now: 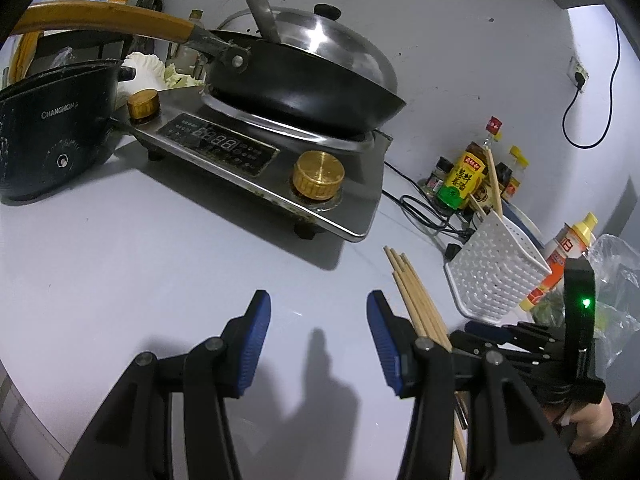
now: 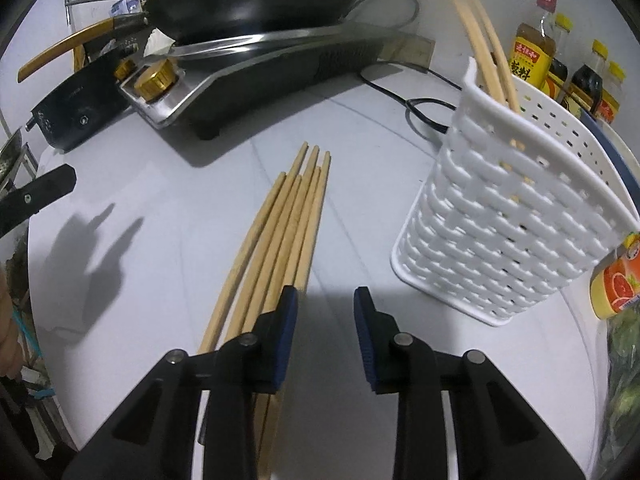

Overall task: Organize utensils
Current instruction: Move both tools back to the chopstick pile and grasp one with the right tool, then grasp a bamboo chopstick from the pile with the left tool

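Observation:
Several wooden chopsticks (image 2: 280, 232) lie side by side on the white counter; they also show in the left wrist view (image 1: 416, 300). A white perforated utensil holder (image 2: 516, 208) stands to their right, tilted, with a few chopsticks (image 2: 484, 36) in it; the holder also shows in the left wrist view (image 1: 496, 268). My right gripper (image 2: 325, 316) is open and empty, with its left finger over the near ends of the loose chopsticks. My left gripper (image 1: 318, 320) is open and empty just left of the chopsticks. The right gripper body (image 1: 520, 344) shows at the right of the left wrist view.
An induction cooker (image 1: 256, 160) with a black wok (image 1: 304, 84) and steel lid stands behind. A black Changhong pot (image 1: 52, 128) is at left. Sauce bottles (image 1: 468, 176), a black cable (image 1: 428, 208) and a plastic bag (image 1: 616, 300) are at right.

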Motion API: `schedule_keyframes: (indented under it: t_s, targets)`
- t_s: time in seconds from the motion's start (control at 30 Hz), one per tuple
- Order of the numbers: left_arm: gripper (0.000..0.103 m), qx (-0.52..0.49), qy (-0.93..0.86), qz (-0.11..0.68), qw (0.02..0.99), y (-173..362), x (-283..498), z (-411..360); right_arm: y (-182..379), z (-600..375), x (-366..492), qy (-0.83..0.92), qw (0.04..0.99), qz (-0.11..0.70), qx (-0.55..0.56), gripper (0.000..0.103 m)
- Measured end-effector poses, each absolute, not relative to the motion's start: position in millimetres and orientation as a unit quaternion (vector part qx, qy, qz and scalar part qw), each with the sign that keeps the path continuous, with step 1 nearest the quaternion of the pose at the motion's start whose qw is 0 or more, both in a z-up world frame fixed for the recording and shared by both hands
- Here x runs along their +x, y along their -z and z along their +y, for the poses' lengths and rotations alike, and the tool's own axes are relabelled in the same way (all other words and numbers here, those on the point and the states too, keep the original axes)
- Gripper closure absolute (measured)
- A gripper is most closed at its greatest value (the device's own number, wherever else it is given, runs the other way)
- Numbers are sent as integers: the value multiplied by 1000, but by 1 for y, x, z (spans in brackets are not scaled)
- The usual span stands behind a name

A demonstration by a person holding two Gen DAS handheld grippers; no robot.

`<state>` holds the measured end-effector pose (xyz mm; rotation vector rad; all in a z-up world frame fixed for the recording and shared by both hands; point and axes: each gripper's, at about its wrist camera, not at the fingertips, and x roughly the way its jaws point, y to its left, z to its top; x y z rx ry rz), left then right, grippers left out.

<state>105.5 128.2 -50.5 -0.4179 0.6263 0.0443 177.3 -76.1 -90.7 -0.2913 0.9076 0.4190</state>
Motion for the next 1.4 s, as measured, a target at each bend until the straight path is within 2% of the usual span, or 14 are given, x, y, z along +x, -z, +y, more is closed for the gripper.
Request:
schedule_keyframes:
  t_s: [0.27,0.4,0.47,1.4]
  targets:
    - [53,-201,-22,311,929,52,108,126,96,-71,180,-208,863,440,-135,81]
    - [53,-198,-20,317,927,53,112,121,96,-72,180,-213,863,438,-135,95]
    - [53,-194,-18,319,927,53,115,116,96,-74,180,-220,861,438,-132,97]
    - [53,-74,6,426,902,82,176,2,62,-146,154,-290,877,381,-42,97]
